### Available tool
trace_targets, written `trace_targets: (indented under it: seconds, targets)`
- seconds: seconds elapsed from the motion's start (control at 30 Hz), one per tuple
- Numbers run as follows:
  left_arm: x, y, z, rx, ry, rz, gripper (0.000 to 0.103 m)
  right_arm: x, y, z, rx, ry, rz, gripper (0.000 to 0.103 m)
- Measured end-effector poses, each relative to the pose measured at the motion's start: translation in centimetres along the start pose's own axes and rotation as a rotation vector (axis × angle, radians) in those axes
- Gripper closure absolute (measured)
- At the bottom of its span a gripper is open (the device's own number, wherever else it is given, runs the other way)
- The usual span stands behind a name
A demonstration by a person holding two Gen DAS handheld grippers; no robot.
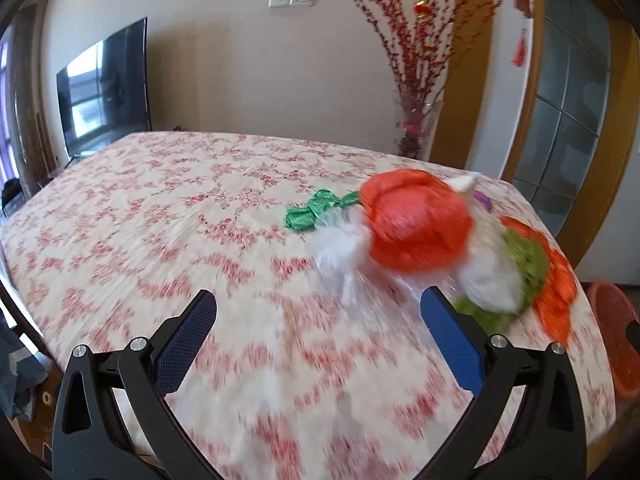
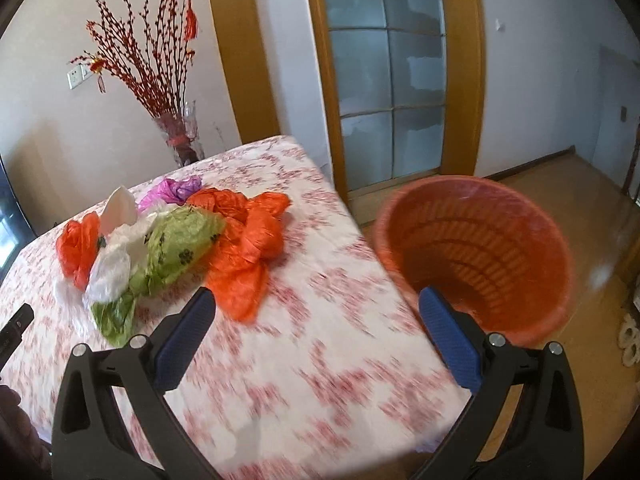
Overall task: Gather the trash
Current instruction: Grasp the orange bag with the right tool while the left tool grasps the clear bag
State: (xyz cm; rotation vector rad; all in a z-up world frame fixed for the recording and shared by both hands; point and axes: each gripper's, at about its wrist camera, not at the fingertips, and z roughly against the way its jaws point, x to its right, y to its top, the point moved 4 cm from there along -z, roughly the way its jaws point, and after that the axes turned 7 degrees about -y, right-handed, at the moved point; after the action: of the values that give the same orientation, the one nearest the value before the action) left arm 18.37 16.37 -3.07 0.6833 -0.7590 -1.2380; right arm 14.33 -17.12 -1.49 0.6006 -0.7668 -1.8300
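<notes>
My left claw (image 1: 318,312) hangs over the table (image 1: 160,208) with its jaws spread wide and nothing between them. My right claw (image 2: 316,312) is just as wide open and just as bare, and hovers above the table's near corner. The trash is a loose heap of crumpled plastic bags (image 2: 172,240), orange, white, green and purple, bunched together on the flowered cloth. From the right claw it lies at about ten o'clock; from the left claw, at about one o'clock. An orange bin (image 2: 476,256) stands on the floor just beside the table edge, at about two o'clock from the right claw. I judge it sits there so bags can be dropped straight in. Both views are blurred.
</notes>
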Motion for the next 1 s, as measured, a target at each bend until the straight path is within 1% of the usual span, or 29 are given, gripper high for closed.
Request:
trace_targets:
  seconds: [0.1, 0.17, 0.2, 0.27, 0.43, 0.53, 0.6, 0.67, 0.73, 0.77, 0.83, 0.9, 0.97, 1.0]
  targets:
    - [-0.5, 0.8, -2.3, -0.03, 0.005, -0.005, 0.003, -1.6, 1.1, -2.3, -0.032, 0.014, 0.005, 0.005]
    - [-0.6, 1.1, -3.6, -0.049, 0.005, -0.013, 0.005, -2.6, 1.7, -3.6, -0.042, 0.03, 0.017, 0.013]
    - [-0.5, 1.2, -4.1, -0.06, 0.0, -0.014, 0.009, -3.3, 1.9, -4.3, -0.043, 0.037, 0.03, 0.016]
    - [-0.3, 1.3, -5.1, -0.09, -0.013, -0.013, 0.013, -4.4, 2.3, -5.7, -0.059, 0.057, 0.054, 0.023]
    - [-0.3, 1.6, -7.6, -0.152, -0.039, -0.003, 0.021, -5.8, 3.1, -8.7, -0.105, 0.051, 0.06, 0.033]
    - [-0.3, 1.6, -8.3, -0.171, -0.051, -0.004, 0.025, -5.9, 3.4, -10.2, -0.12, 0.029, 0.047, 0.034]
    - [-0.2, 1.7, -8.9, -0.182, -0.053, -0.008, 0.03, -5.7, 3.2, -11.0, -0.14, 0.024, 0.045, 0.036]
    - [-0.3, 1.7, -9.4, -0.192, -0.057, -0.009, 0.033, -6.0, 3.0, -12.0, -0.179, 0.043, 0.047, 0.042]
    - [-0.2, 1.7, -9.7, -0.197, -0.055, -0.009, 0.037, -6.4, 2.6, -12.6, -0.2, 0.048, 0.062, 0.054]
    - [-0.2, 1.6, -10.0, -0.205, -0.054, -0.009, 0.039, -6.5, 2.4, -12.6, -0.206, 0.048, 0.069, 0.06]
    - [-0.3, 1.4, -10.5, -0.218, -0.055, -0.007, 0.044, -6.6, 2.1, -12.6, -0.199, 0.04, 0.083, 0.063]
    - [-0.3, 1.4, -10.8, -0.225, -0.059, -0.001, 0.058, -6.8, 1.9, -12.3, -0.193, 0.038, 0.095, 0.066]
    - [-0.5, 1.4, -11.1, -0.229, -0.068, 0.01, 0.068, -6.7, 1.8, -11.9, -0.186, 0.038, 0.103, 0.068]
    - [-0.6, 1.4, -11.1, -0.227, -0.073, 0.013, 0.071, -6.6, 1.7, -11.7, -0.183, 0.039, 0.105, 0.068]
